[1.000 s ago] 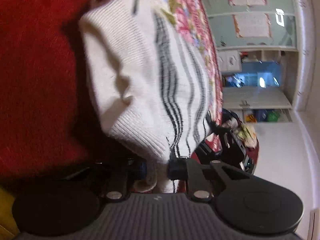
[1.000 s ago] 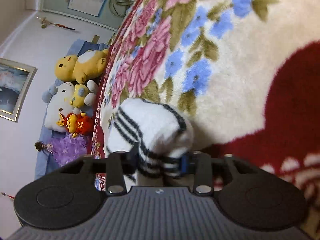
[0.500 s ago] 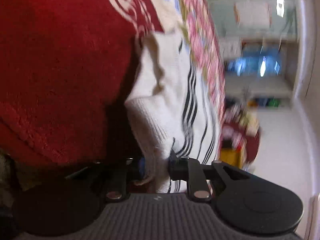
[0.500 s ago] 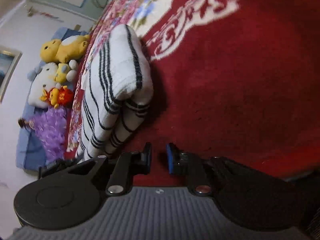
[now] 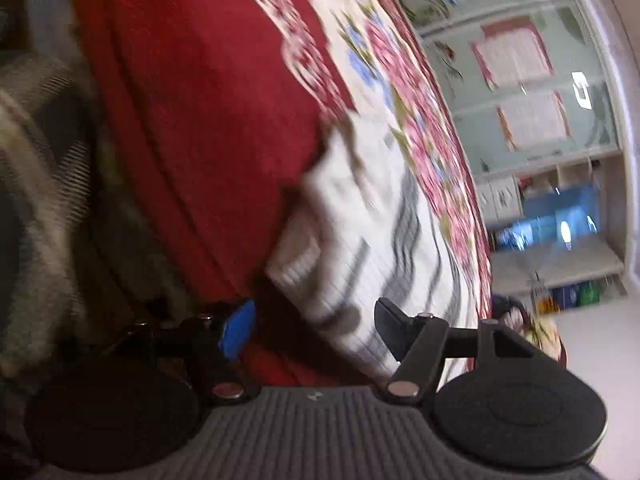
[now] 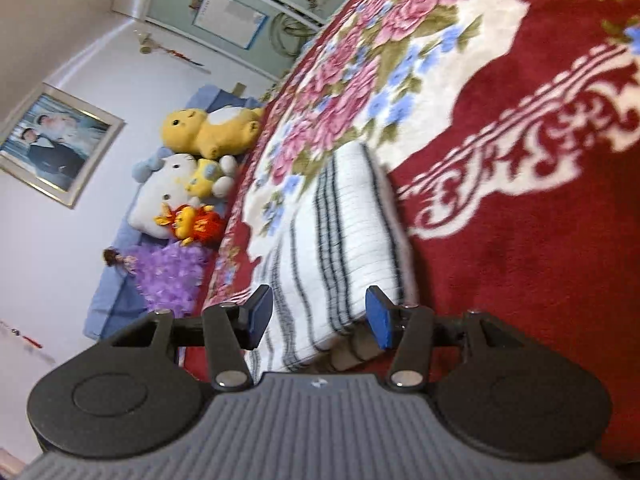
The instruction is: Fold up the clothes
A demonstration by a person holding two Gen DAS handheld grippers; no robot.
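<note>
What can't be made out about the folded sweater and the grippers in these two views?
- Left wrist view: the striped sweater is motion-blurred, so its fold edges don't resolve; the left gripper, jaws opening, covers its near end.
- Right wrist view: the sweater's near edge is hidden behind the right gripper, jaws opening.
- Both views: the sweater's underside, against the red floral blanket.

The folded sweater (image 6: 344, 248) lies on the blanket (image 6: 540, 240) that covers the bed. In the right wrist view it sits just ahead of the right tool (image 6: 318, 316), its near end between the opening jaws, apart from both. Left of the bed, stuffed toys (image 6: 192, 168) lie in a row against the wall, a framed picture (image 6: 56, 148) hanging above them. In the left wrist view the sweater (image 5: 360, 240) lies ahead of the left tool (image 5: 312, 330), whose jaws are opening; shelves (image 5: 560, 240) stand beyond the bed.
</note>
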